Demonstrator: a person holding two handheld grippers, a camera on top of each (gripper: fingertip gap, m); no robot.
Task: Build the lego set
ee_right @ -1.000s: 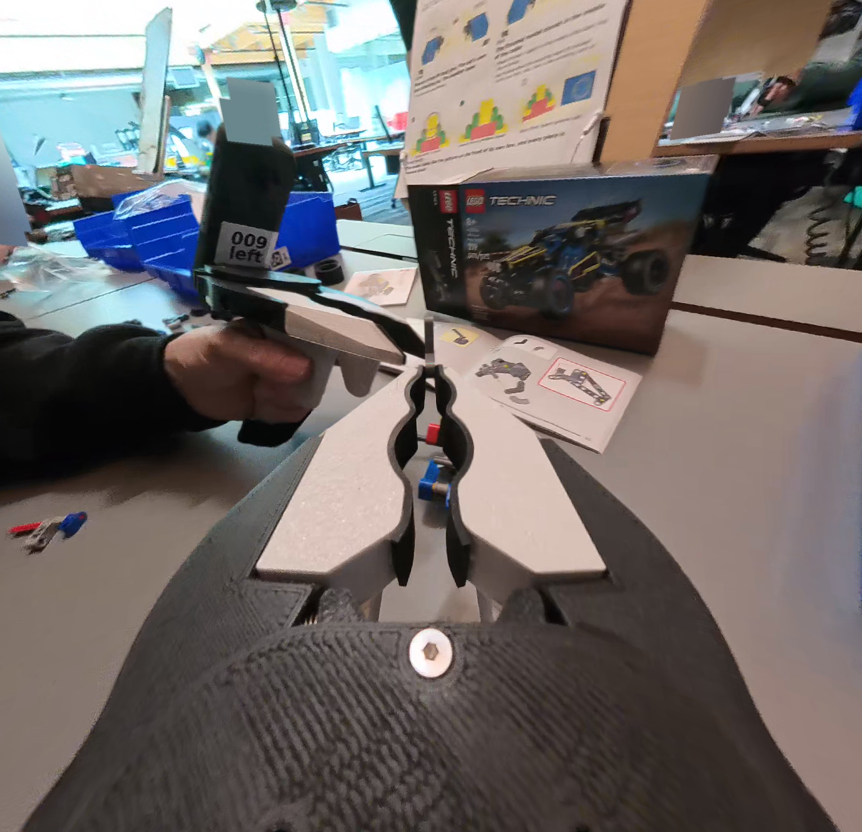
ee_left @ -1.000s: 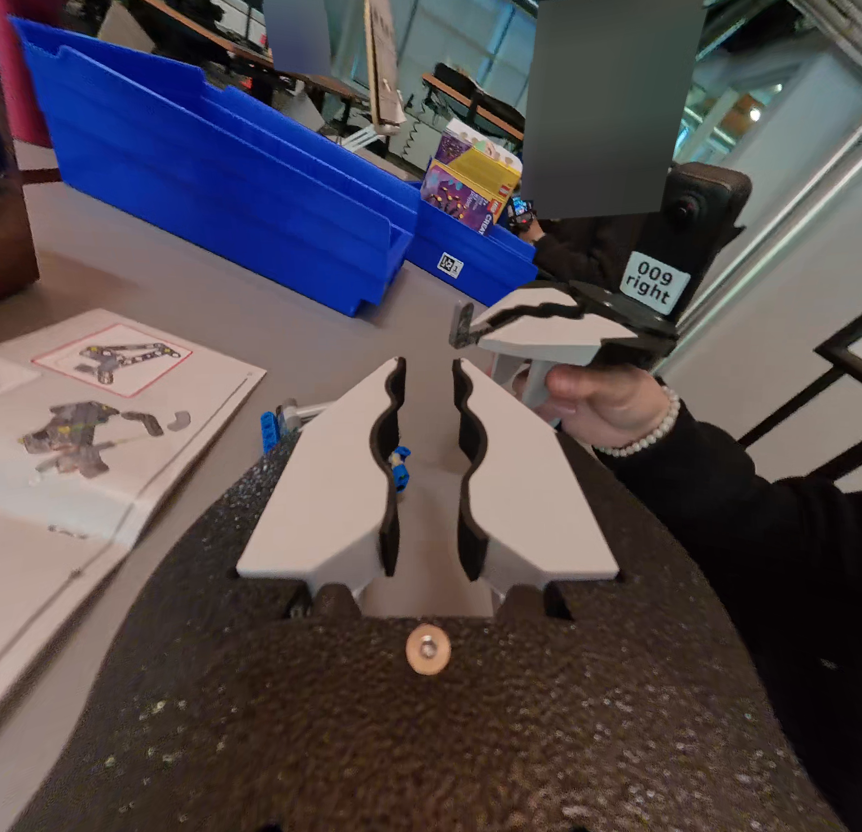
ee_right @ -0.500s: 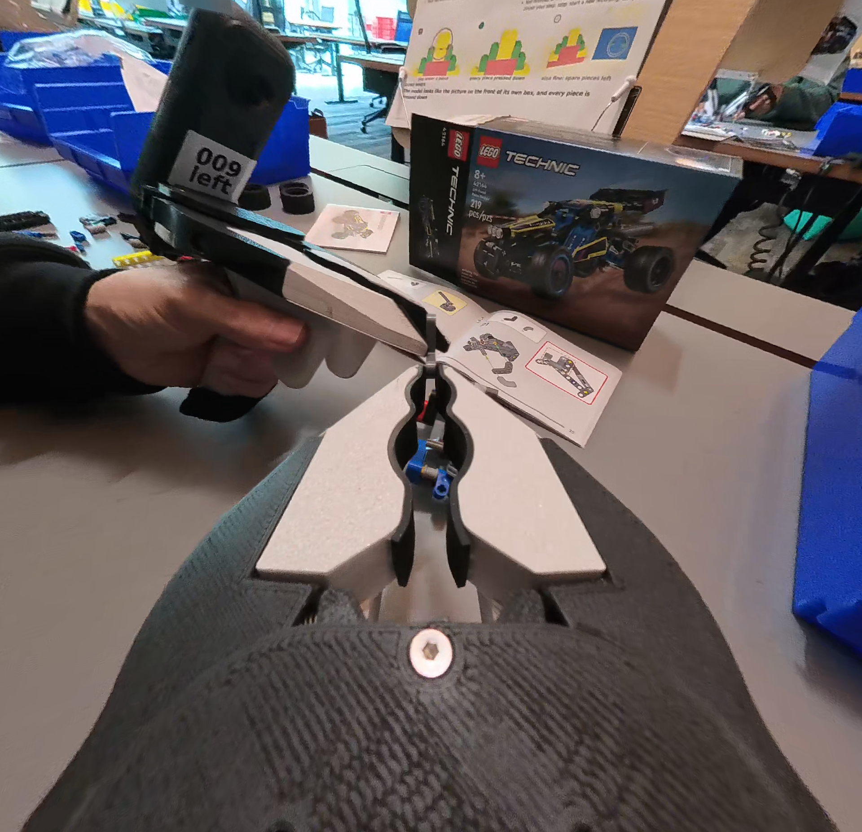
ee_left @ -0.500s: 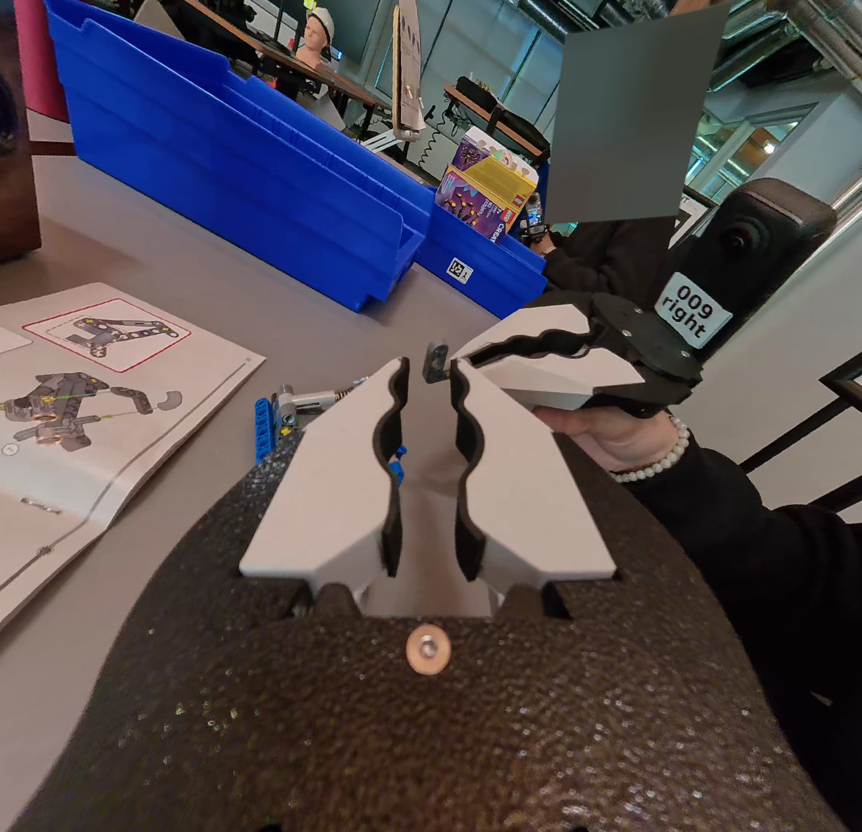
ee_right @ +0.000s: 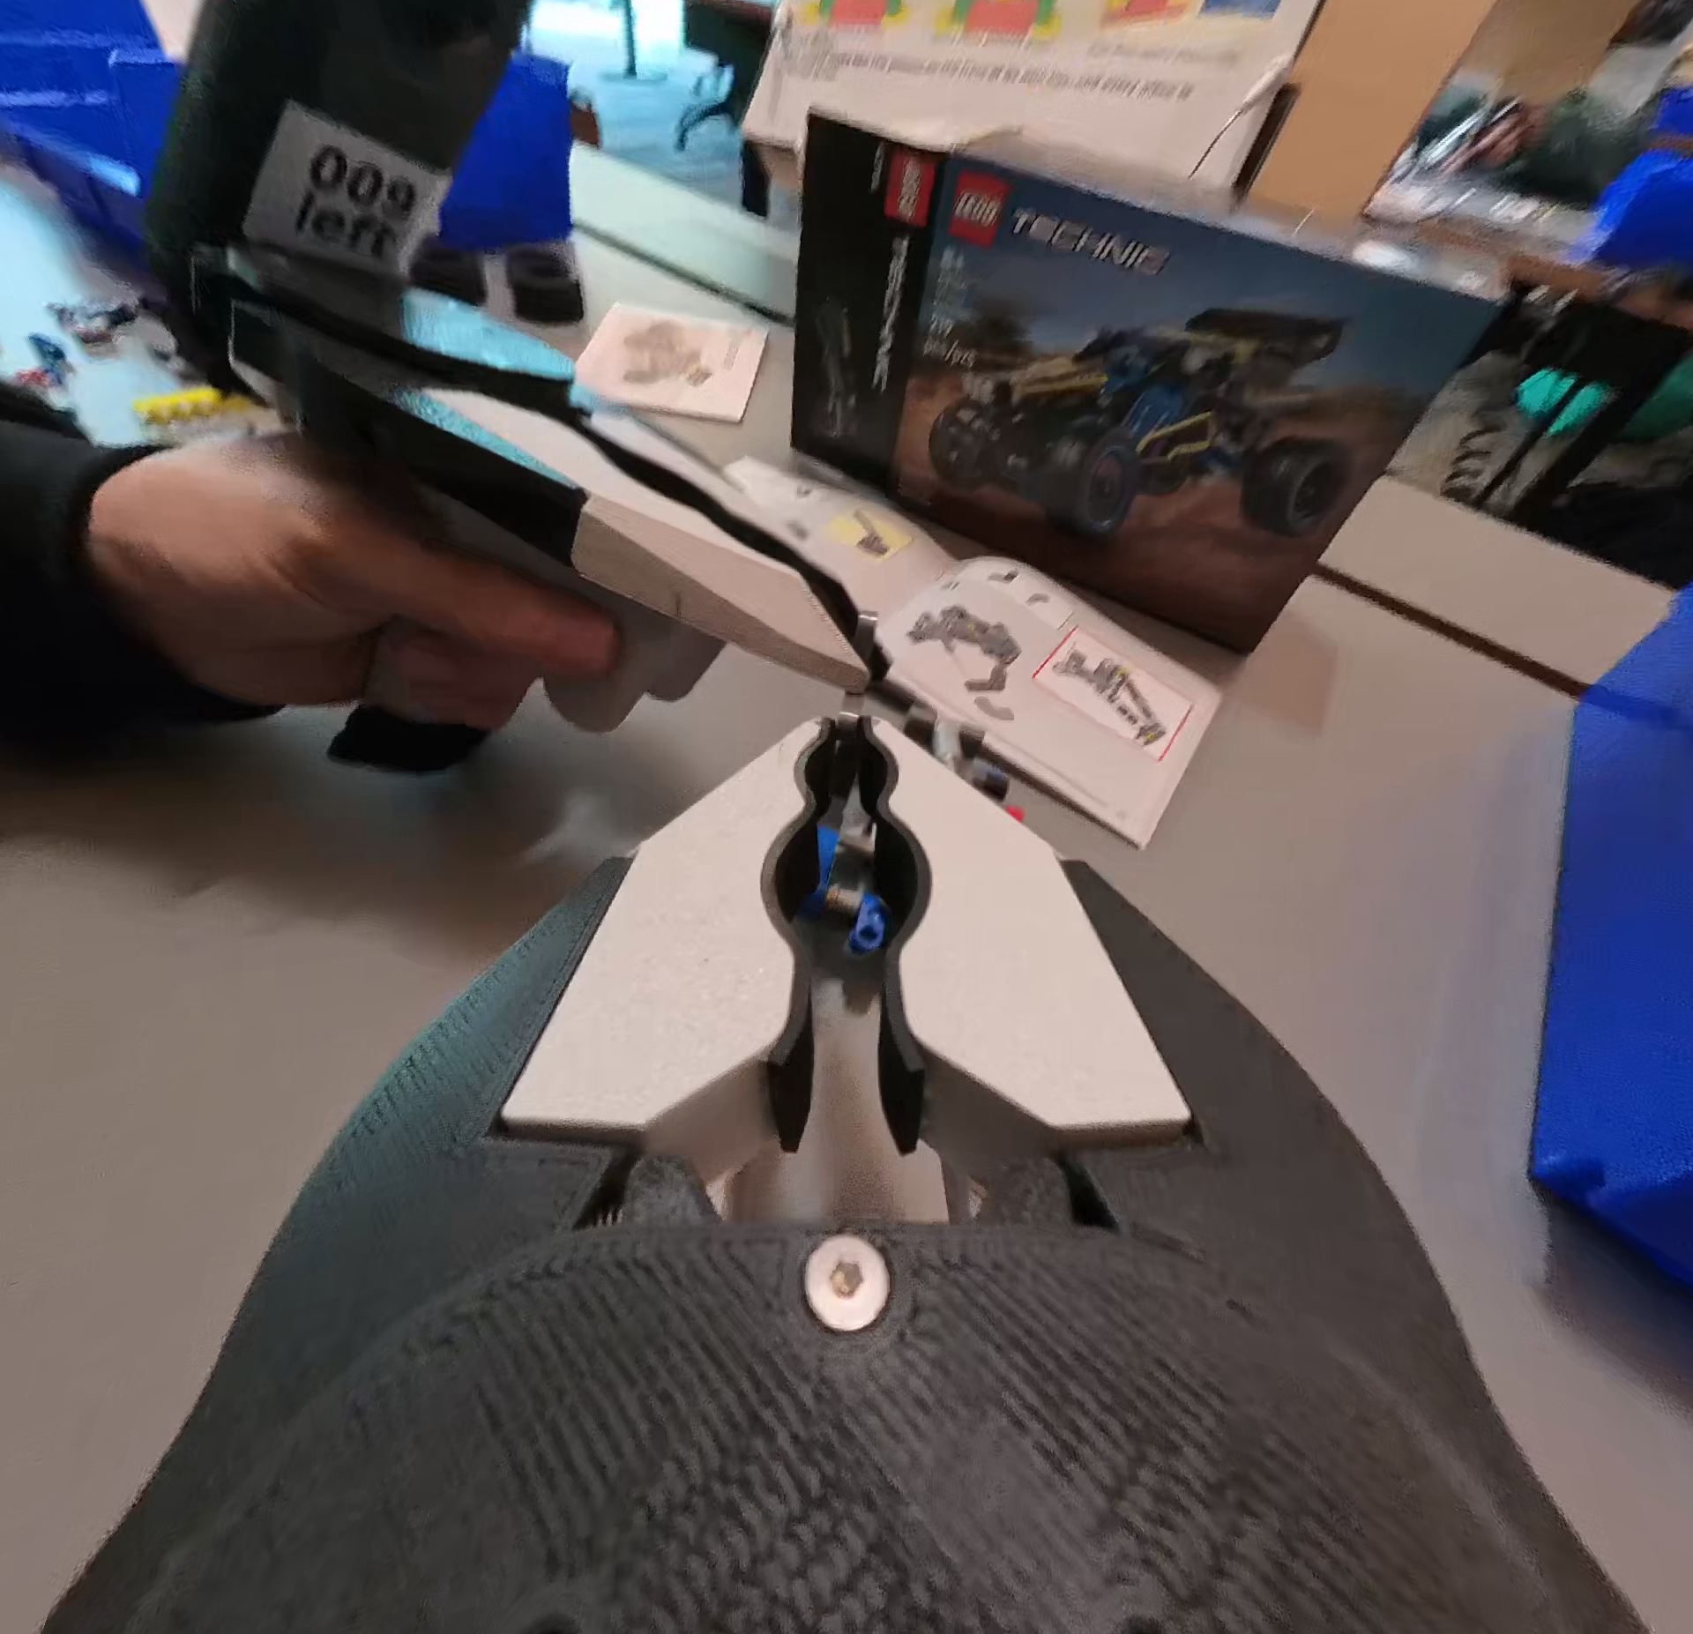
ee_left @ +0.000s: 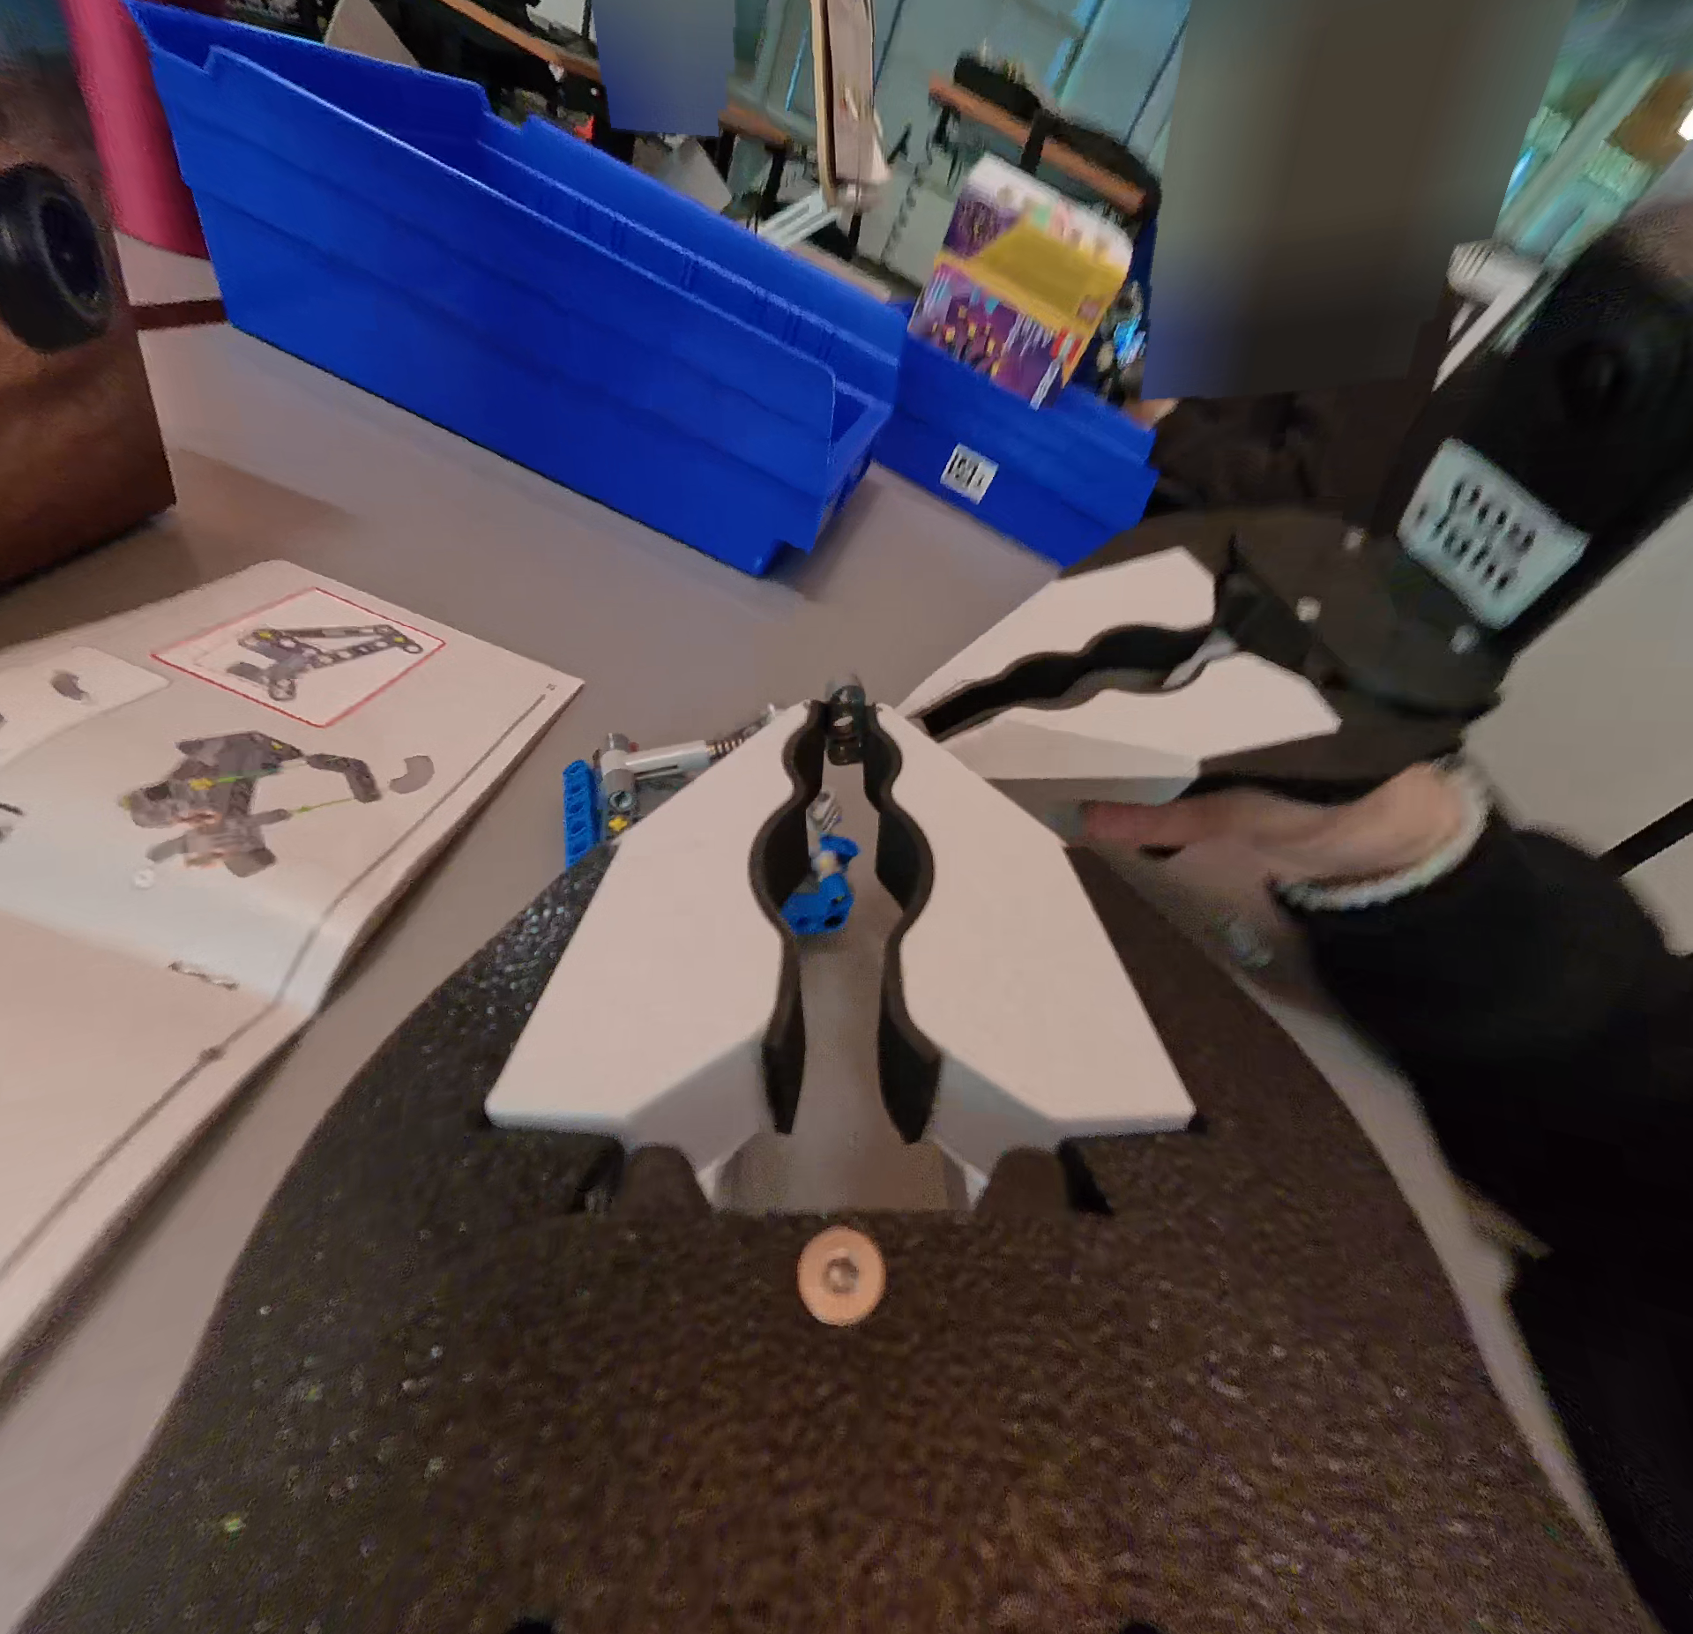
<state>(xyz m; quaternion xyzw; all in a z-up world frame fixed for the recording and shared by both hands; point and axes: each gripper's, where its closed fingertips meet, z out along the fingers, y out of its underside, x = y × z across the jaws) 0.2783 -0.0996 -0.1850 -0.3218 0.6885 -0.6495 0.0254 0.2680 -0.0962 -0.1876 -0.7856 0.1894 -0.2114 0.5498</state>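
In the left wrist view my left gripper (ee_left: 845,715) is shut on a small dark grey beam (ee_left: 845,733) with a hole, pinched at the fingertips. My right gripper (ee_left: 925,724) comes in from the right, shut, its tip against the same beam. In the right wrist view my right gripper (ee_right: 850,733) is shut on the lower end of the grey beam (ee_right: 853,701), and the left gripper (ee_right: 866,655) grips its upper end. Both are above the table. Under them lies a small assembly (ee_left: 623,765) of blue and grey parts, also in the right wrist view (ee_right: 962,747).
An open instruction booklet (ee_left: 275,811) lies left of the assembly, also in the right wrist view (ee_right: 1054,674). Blue bins (ee_left: 513,307) stand behind; another blue bin (ee_right: 1631,949) is at the right. A set box (ee_right: 1099,381) and black tyres (ee_right: 540,280) stand farther back. Left and right tips are no more than a few centimetres apart.
My left gripper's open jaws moved up to the grey beam held by the right gripper and closed on it. The right gripper stayed shut on the beam.
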